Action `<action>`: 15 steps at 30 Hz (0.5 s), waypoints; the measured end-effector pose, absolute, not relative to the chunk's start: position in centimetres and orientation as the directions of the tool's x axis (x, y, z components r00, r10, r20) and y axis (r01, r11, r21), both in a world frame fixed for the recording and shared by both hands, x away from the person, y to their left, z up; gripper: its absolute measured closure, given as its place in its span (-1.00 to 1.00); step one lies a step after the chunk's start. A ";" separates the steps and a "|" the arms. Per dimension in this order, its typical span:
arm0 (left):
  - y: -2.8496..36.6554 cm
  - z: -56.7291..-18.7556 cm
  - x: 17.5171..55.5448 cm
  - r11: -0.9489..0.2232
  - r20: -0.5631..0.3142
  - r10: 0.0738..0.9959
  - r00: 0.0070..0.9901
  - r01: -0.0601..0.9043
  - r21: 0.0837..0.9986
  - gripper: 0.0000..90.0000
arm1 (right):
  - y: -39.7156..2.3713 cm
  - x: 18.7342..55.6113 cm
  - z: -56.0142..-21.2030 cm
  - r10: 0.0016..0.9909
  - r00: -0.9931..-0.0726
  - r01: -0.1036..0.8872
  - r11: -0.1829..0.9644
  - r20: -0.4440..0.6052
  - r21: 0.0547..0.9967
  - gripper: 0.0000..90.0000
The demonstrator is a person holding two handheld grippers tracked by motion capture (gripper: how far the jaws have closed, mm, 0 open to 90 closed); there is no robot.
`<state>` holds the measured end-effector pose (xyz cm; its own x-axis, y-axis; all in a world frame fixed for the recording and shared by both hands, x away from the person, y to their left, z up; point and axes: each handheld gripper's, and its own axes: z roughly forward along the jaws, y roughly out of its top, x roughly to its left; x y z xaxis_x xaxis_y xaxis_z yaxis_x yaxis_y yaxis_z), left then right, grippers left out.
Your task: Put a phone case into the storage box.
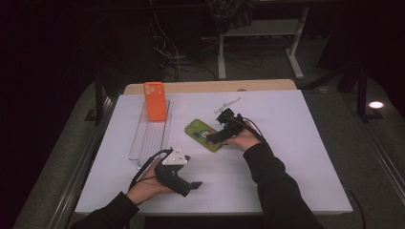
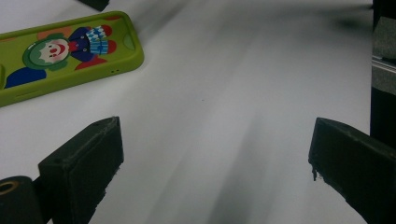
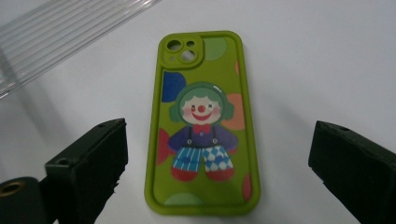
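Green clown phone case (image 3: 201, 126) lies flat, printed side up, mid-desk, camera cutout end toward the clear ribbed tray (image 1: 150, 133), which sits just to its left with the orange phone case (image 1: 155, 101) standing upright at its far end. My right claw (image 1: 220, 138) hangs at the case's near right end, jaws wide apart with nothing in them; in the right gripper view the case sits centred between the two black jaws, which straddle its long sides without touching. Step in hand, as I judge it: pinch the green case across its width. To do it well I keep the case centred, come down until the jaws flank the raised side walls, then close squarely on both long edges, not on the soft corner. The rubbery rim may flex, so a low, even bite looks safer. My left claw (image 1: 184, 183) rests low at the front left of the white desk (image 1: 286, 157), jaws spread apart, holding nothing, bare desk between them, the green case's end off to one side.
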<state>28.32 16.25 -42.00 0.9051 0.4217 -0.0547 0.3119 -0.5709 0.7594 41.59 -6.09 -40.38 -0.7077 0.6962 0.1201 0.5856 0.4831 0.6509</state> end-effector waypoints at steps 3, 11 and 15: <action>16.3 -42.0 28.4 -0.573 -0.048 0.419 0.907 0.305 0.761 -0.93 | -5.4 42.1 -41.0 0.696 -0.708 0.588 0.486 0.120 0.647 -0.90; 16.3 -42.0 28.3 -0.571 -0.052 0.420 0.906 0.308 0.761 -0.93 | -3.9 42.7 -42.8 0.694 -0.711 0.601 0.517 0.112 0.610 -0.89; 16.3 -42.0 28.4 -0.570 -0.052 0.419 0.907 0.307 0.762 -0.93 | -3.7 42.9 -43.4 0.697 -0.709 0.607 0.527 0.106 0.595 -0.88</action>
